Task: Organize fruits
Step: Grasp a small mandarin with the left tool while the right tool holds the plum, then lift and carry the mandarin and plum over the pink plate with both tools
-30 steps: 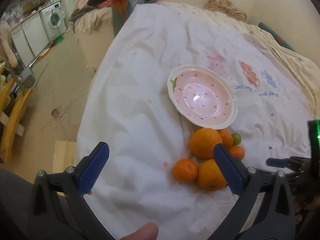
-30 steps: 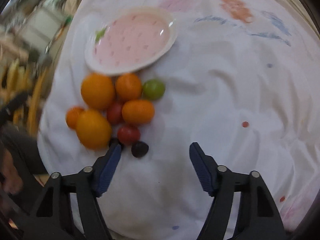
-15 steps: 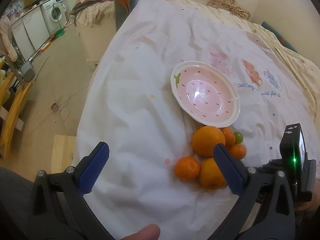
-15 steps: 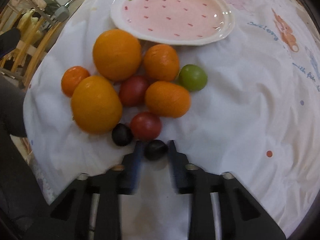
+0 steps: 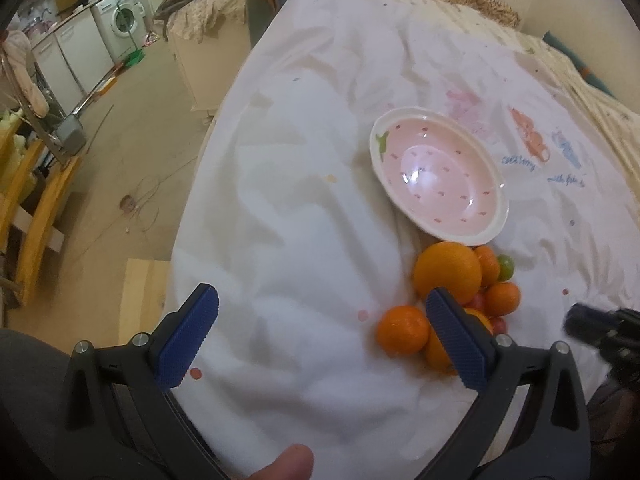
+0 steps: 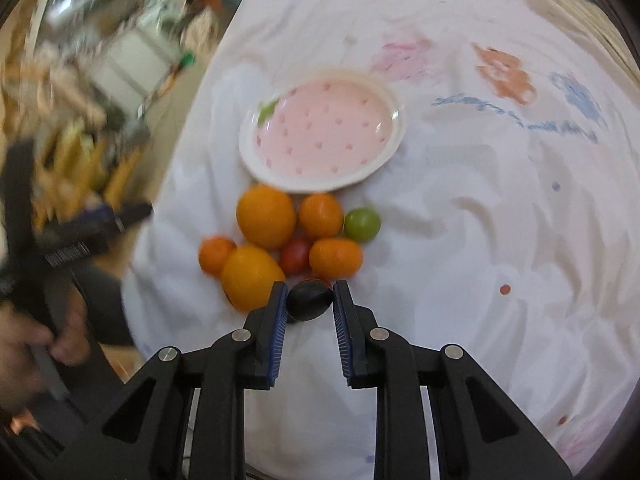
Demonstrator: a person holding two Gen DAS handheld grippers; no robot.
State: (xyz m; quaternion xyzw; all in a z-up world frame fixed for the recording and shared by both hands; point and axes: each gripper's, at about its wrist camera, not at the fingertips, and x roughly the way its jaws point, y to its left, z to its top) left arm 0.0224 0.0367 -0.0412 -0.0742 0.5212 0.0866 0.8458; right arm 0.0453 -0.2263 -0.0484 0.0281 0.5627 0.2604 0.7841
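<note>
My right gripper [image 6: 310,300] is shut on a small dark plum [image 6: 309,300], held above the white cloth. Below and beyond it lies a cluster of fruit: a large orange [image 6: 266,216], a yellow-orange citrus [image 6: 250,276], small mandarins [image 6: 321,216], a red tomato [image 6: 295,256] and a green fruit [image 6: 362,224]. The pink strawberry-pattern bowl [image 6: 320,146] stands empty just past the pile. My left gripper [image 5: 320,336] hangs open over bare cloth, left of the same fruits [image 5: 446,272] and the bowl [image 5: 440,176]. The right gripper's body [image 5: 600,332] shows at the far right edge of the left wrist view.
The white cloth [image 5: 300,200] with cartoon prints covers a bed or table whose left edge drops to the floor. A washing machine [image 5: 120,26], wooden chairs [image 5: 28,200] and clutter stand far left. A hand [image 6: 36,344] holds the left gripper at the left of the right wrist view.
My right gripper went down to the near side of the fruit pile, closed on the dark plum and has lifted it off the cloth. The left gripper stayed open and almost still.
</note>
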